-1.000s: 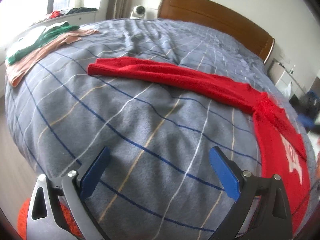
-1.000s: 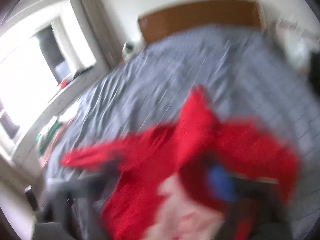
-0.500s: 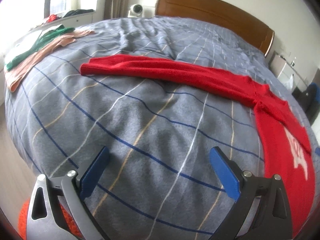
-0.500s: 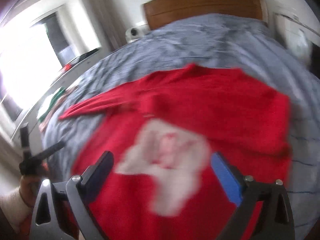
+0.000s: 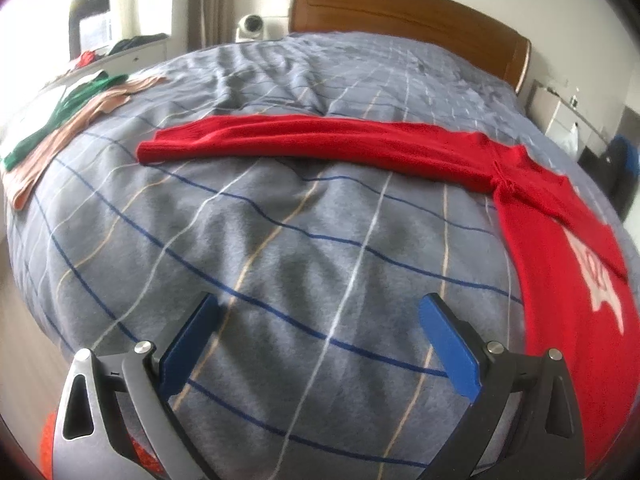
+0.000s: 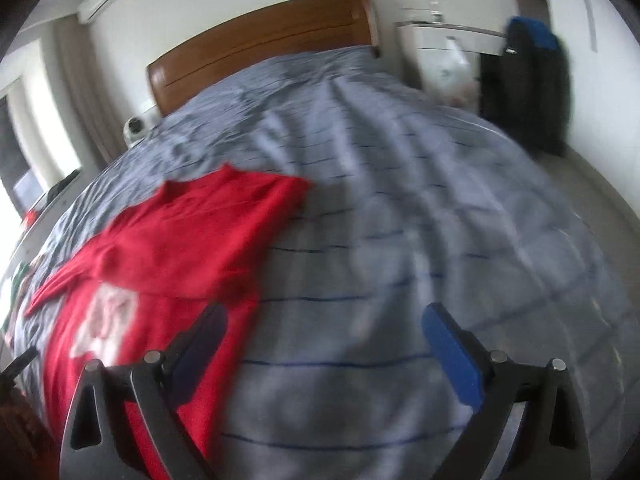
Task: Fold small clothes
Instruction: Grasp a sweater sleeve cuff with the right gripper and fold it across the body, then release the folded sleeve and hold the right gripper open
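Most of what I see is the bed (image 5: 280,216) under its gray checked blanket. On it a red sweater (image 5: 560,248) lies flat, one sleeve (image 5: 312,140) stretched out sideways. My left claw (image 5: 318,340) hangs wide and empty above the blanket; my right claw (image 6: 324,344) too, beside the sweater's edge.

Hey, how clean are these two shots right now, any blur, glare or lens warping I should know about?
Left wrist view: fairly sharp, the red sweater sleeve reads clearly; the window at upper left is blown out; fisheye bulges the bed. Right wrist view: motion-smeared throughout, sweater print and blanket stripes soft, same barrel distortion with dark corners.
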Demonstrator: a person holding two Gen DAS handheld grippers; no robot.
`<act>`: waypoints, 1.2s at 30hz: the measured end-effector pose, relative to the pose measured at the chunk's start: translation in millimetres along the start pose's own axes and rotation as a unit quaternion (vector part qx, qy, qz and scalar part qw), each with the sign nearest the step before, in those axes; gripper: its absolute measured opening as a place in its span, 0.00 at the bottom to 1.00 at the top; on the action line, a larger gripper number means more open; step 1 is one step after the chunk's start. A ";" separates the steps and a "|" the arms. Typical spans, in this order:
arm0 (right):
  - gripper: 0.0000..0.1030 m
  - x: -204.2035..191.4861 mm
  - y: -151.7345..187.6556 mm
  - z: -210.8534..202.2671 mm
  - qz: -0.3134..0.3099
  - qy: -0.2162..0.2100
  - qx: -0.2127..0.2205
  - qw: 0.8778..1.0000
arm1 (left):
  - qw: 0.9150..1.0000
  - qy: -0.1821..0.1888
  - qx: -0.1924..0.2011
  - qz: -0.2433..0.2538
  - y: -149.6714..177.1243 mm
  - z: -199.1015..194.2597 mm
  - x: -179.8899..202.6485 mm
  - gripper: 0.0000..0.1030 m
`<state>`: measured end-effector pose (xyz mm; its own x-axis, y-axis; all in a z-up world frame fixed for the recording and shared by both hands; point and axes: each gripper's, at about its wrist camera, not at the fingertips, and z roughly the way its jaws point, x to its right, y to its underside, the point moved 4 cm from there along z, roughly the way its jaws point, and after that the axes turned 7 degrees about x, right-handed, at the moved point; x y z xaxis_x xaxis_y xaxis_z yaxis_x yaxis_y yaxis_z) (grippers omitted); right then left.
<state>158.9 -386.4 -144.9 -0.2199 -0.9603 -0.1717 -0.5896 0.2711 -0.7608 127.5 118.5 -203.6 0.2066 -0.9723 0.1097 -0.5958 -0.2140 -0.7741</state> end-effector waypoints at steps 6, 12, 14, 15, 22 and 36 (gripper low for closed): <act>0.95 33.4 29.4 9.9 0.045 0.004 -0.009 0.999 | 1.000 -0.001 -0.006 0.004 1.4 3.8 -1.1 0.99; 0.99 35.4 35.1 9.4 0.049 -0.011 0.006 0.999 | 1.000 -0.009 -0.009 0.009 2.4 7.9 1.1 1.00; 0.99 33.5 36.1 10.2 0.048 -0.014 0.010 0.999 | 1.000 -0.011 -0.010 0.011 2.3 8.8 1.7 1.00; 0.99 33.8 36.9 10.0 0.048 -0.015 0.012 0.999 | 1.000 -0.011 -0.010 0.012 2.4 8.7 1.6 0.99; 0.99 29.8 38.1 12.2 0.041 -0.009 0.012 0.999 | 1.000 -0.005 -0.017 0.005 2.5 11.7 0.9 0.99; 0.99 29.9 39.3 11.9 0.039 -0.008 0.012 0.999 | 1.000 -0.008 -0.026 0.016 3.9 13.1 0.9 1.00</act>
<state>138.4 -405.2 -187.4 -0.2523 -0.9373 -0.2406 -0.5517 0.3436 -0.7600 135.5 118.0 -214.7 0.1990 -0.9771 0.0760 -0.6410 -0.1884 -0.7441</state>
